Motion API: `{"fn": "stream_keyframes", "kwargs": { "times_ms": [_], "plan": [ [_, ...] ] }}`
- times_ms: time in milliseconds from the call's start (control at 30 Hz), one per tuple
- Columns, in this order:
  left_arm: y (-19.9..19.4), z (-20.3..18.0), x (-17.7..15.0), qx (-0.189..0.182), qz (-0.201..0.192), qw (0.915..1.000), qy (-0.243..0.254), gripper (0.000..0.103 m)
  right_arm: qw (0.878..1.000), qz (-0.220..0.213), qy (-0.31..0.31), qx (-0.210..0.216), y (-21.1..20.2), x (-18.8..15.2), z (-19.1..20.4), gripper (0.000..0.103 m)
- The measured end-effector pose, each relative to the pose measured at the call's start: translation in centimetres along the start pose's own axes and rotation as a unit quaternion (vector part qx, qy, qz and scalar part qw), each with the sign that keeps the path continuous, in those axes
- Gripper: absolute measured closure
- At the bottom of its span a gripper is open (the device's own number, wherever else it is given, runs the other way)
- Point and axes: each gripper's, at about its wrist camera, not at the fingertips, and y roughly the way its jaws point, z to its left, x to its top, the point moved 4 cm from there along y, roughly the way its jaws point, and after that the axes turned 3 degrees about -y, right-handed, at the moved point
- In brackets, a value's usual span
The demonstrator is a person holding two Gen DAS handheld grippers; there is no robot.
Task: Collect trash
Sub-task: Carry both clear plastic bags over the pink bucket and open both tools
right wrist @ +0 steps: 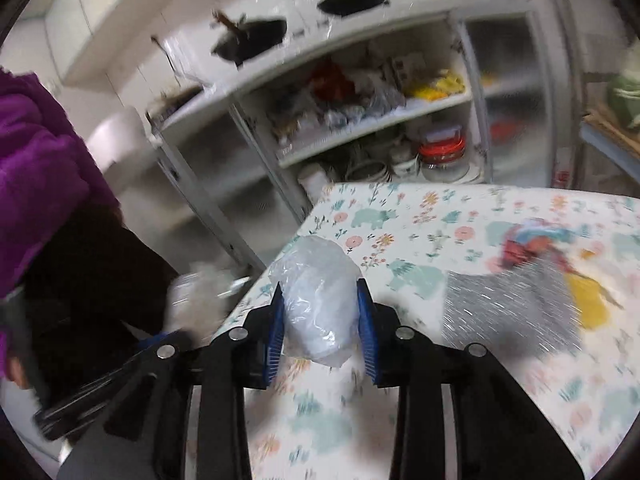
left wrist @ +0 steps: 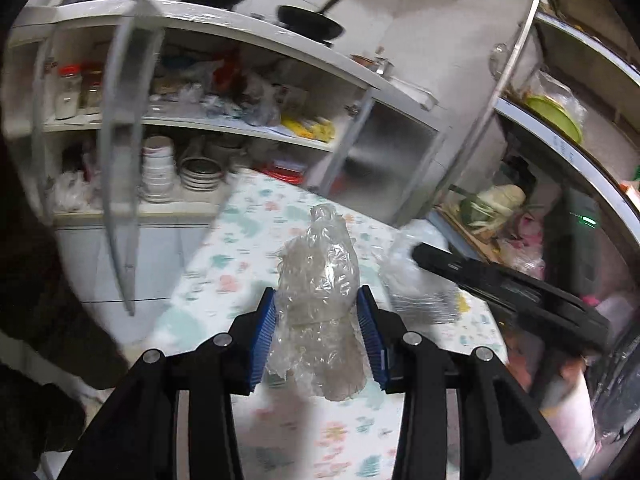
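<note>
While each hand already has a piece of trash in its grip, the collecting looks only partly done. The left gripper is clamped on a crumpled clear plastic wrap, its blue pads pressing the sides, and holds it above the floral table. The right gripper is closed on a whitish plastic bag, bunched between its pads near the table's left edge. Neither piece has reached a bin; no trash can or bag shows in either view, so where these go cannot be told. Left on the table in the right wrist view is a blurred colourful heap of red, blue and yellow next to a grey speckled patch; whether that is trash or cloth is unclear. Behind the table an open cupboard holds a great deal: jars with red lids on the upper shelf beside a jumble of bags and packets, with stacked white bowls and plates below. Two dark pans sit on top of it. My judgement is that the next step is to carry both pieces to a bin, then return for whatever on the table is waste.
</note>
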Motion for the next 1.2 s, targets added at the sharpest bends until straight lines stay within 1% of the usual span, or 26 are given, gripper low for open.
{"fn": "stream_keyframes", "kwargs": {
  "times_ms": [67, 100, 133, 200, 233, 267, 300, 333, 400, 533, 633, 733, 800, 833, 867, 900, 967, 1033, 1133, 1200],
  "plan": [
    [0.6, -2.0, 0.1, -0.032, 0.004, 0.9994, 0.011, 0.063, 1.0, -0.029, 0.003, -0.012, -3.5, -0.2, -0.4, 0.069],
    [0.9, -3.3, 0.4, -0.044, -0.004, 0.9987, 0.026, 0.063, 0.999, -0.046, 0.004, -0.023, -5.4, -0.3, -0.8, 0.069],
    [1.1, -4.9, 0.8, -0.054, -0.013, 0.9975, 0.044, 0.063, 0.998, -0.059, 0.007, -0.035, -6.6, -0.3, -1.2, 0.069],
    [1.6, -7.5, 1.4, -0.069, -0.015, 0.9951, 0.07, 0.063, 0.994, -0.09, 0.02, -0.063, -10.0, -0.3, -2.6, 0.069],
    [1.9, -8.9, 1.7, -0.081, -0.015, 0.9934, 0.08, 0.063, 0.992, -0.097, 0.028, -0.079, -11.1, -0.3, -3.3, 0.069],
    [2.2, -11.0, 2.1, -0.107, -0.019, 0.9898, 0.093, 0.063, 0.989, -0.103, 0.037, -0.097, -12.3, -0.4, -4.0, 0.069],
    [2.3, -12.1, 2.1, -0.117, -0.021, 0.9879, 0.099, 0.063, 0.986, -0.114, 0.048, -0.114, -13.8, -0.6, -4.9, 0.069],
    [2.6, -14.0, 2.1, -0.134, -0.022, 0.9843, 0.113, 0.063, 0.983, -0.122, 0.056, -0.124, -15.0, -0.8, -5.5, 0.069],
    [3.0, -16.4, 1.9, -0.147, -0.02, 0.9798, 0.134, 0.063, 0.977, -0.136, 0.067, -0.147, -16.8, -1.4, -6.6, 0.069],
    [3.8, -20.6, 0.7, -0.178, -0.001, 0.9703, 0.163, 0.063, 0.966, -0.146, 0.104, -0.185, -19.4, -3.1, -8.9, 0.069],
    [3.8, -23.4, -0.2, -0.208, 0.004, 0.9605, 0.185, 0.063, 0.957, -0.155, 0.126, -0.209, -21.2, -4.8, -10.0, 0.069],
    [3.9, -26.3, -1.3, -0.218, 0.012, 0.9529, 0.21, 0.063, 0.948, -0.165, 0.145, -0.229, -23.2, -6.4, -10.7, 0.069],
    [3.7, -28.3, -2.4, -0.241, 0.022, 0.9435, 0.226, 0.063, 0.94, -0.175, 0.158, -0.246, -24.8, -7.4, -11.4, 0.069],
    [3.5, -28.7, -2.5, -0.247, 0.02, 0.94, 0.234, 0.063, 0.936, -0.178, 0.161, -0.258, -25.5, -7.7, -11.6, 0.069],
    [3.2, -30.0, -3.1, -0.252, 0.013, 0.9331, 0.256, 0.063, 0.932, -0.18, 0.163, -0.27, -26.3, -8.1, -12.0, 0.069],
    [3.1, -30.9, -3.4, -0.252, 0.009, 0.9288, 0.271, 0.063, 0.927, -0.183, 0.167, -0.282, -27.0, -8.4, -12.5, 0.069],
    [2.8, -32.5, -4.0, -0.249, 0.007, 0.9224, 0.295, 0.063, 0.92, -0.192, 0.183, -0.289, -28.2, -9.0, -13.3, 0.069],
    [2.5, -34.1, -4.7, -0.265, 0.016, 0.9149, 0.305, 0.063, 0.914, -0.203, 0.198, -0.29, -29.2, -9.7, -13.9, 0.069],
    [2.1, -35.6, -5.6, -0.278, 0.013, 0.9098, 0.307, 0.063, 0.908, -0.203, 0.204, -0.303, -29.9, -10.8, -14.5, 0.069],
    [1.8, -36.5, -6.5, -0.284, 0.014, 0.9067, 0.311, 0.063, 0.908, -0.2, 0.209, -0.304, -30.2, -11.4, -14.8, 0.069]
  ]
}}
